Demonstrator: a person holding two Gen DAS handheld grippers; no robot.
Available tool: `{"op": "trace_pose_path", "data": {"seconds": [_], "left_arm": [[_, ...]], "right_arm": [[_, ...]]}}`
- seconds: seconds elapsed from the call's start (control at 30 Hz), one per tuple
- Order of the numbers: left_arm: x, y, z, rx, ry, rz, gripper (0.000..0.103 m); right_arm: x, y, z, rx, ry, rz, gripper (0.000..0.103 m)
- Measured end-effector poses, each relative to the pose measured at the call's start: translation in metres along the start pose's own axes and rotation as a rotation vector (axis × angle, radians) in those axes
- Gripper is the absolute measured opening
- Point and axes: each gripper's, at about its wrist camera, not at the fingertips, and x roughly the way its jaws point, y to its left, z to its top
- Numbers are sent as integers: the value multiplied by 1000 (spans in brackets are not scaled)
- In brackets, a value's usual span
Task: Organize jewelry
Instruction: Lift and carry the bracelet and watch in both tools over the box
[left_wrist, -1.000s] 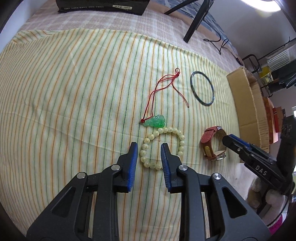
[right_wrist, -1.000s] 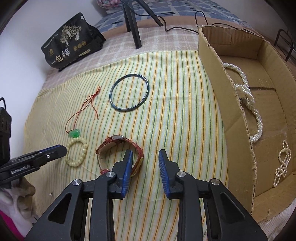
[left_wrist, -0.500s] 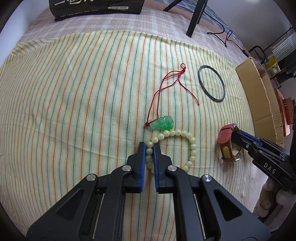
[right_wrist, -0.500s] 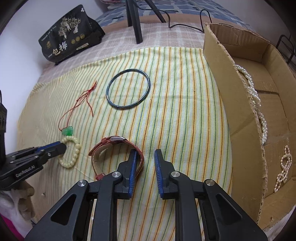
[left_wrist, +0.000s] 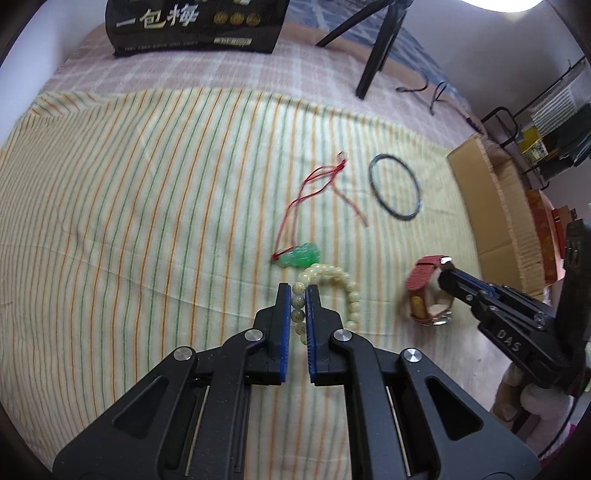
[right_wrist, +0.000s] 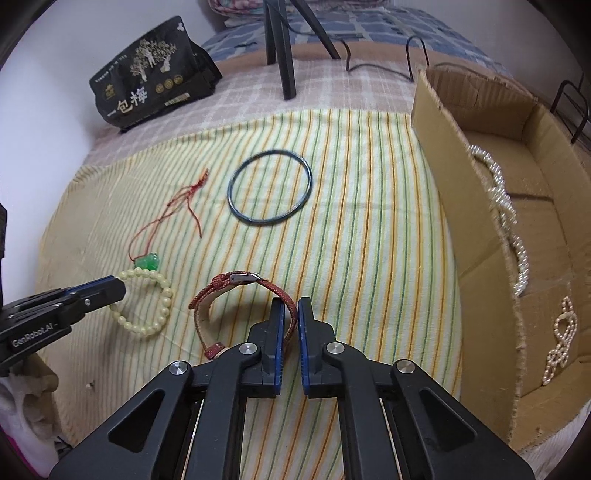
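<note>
Gripping is the step in hand: two pieces are pinched at once on the striped cloth (right_wrist: 369, 221). The left gripper (left_wrist: 298, 295) is clamped on the near side of the bead bracelet (left_wrist: 347, 291), a run of pale beads being squeezed between its blue pads; its jaws have just been closing onto that strand. The right gripper (right_wrist: 291, 308) is closed tight on the red strap of the watch (right_wrist: 240, 280), the woven band being nipped at the fingertips, and its jaws have likewise just been closing with the strap between them.

Next, it is judged, both pieces are to be lifted clear and carried to the cardboard box (right_wrist: 436, 122) at the right edge of the cloth. A clean vertical lift is called for, since the bead bracelet lies touching the green pendant (left_wrist: 300, 255) on its red cord, which could be dragged along.

Only in the right wrist view is the inside of the box shown, with pearl strands (right_wrist: 506, 210) already lying there. In the left wrist view only the box's outer wall is seen, while the contact between beads and pendant is shown more plainly. The dark bangle (right_wrist: 270, 186), untouched, is seen in both.
</note>
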Motion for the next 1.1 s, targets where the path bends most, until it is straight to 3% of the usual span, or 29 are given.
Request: {"op": "trace_pose_path", "data": {"seconds": [0.43, 0.67, 1.1], "left_arm": [[-39, -28, 0, 29, -82, -76, 5], [-55, -47, -1, 43, -116, -131, 5], [-74, -114, -8, 164, -169, -212, 5]], "right_arm": [[-35, 4, 2, -41, -98, -22, 6], [-61, -11, 2, -19, -152, -22, 6], [-106, -63, 2, 61, -245, -57, 6]]}}
